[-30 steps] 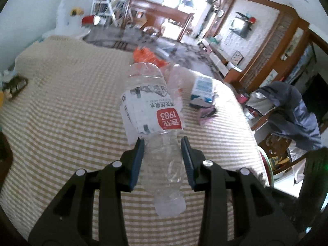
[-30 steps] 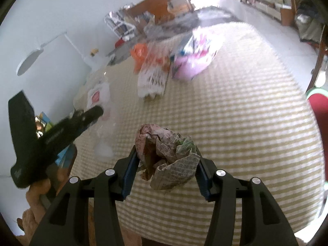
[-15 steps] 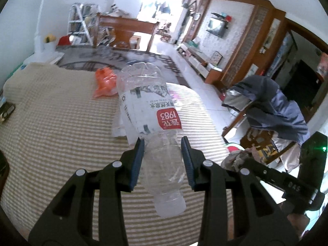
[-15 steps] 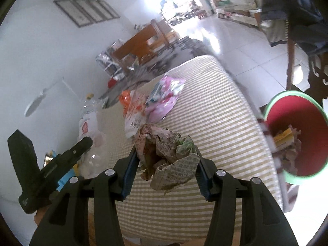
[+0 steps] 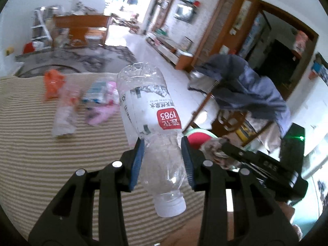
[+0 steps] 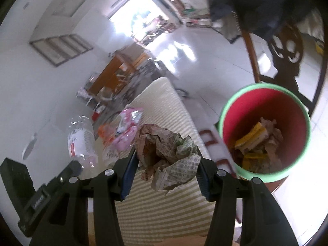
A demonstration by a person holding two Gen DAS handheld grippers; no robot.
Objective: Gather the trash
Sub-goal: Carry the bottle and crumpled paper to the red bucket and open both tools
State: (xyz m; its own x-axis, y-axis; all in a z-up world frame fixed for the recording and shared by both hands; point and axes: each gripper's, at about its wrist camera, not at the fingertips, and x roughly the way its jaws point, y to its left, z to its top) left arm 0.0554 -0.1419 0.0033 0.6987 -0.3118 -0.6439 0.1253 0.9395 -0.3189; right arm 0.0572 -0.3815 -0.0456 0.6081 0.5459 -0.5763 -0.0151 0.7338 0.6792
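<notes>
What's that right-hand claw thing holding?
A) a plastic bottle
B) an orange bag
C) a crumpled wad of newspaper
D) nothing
C: the right gripper is clamped on a crumpled newspaper wad, near the red bin; the bottle is in the left gripper.

Showing "1983" upside down in white on the red patch of the plastic bottle (image 5: 152, 123) label; other print unreadable.
</notes>
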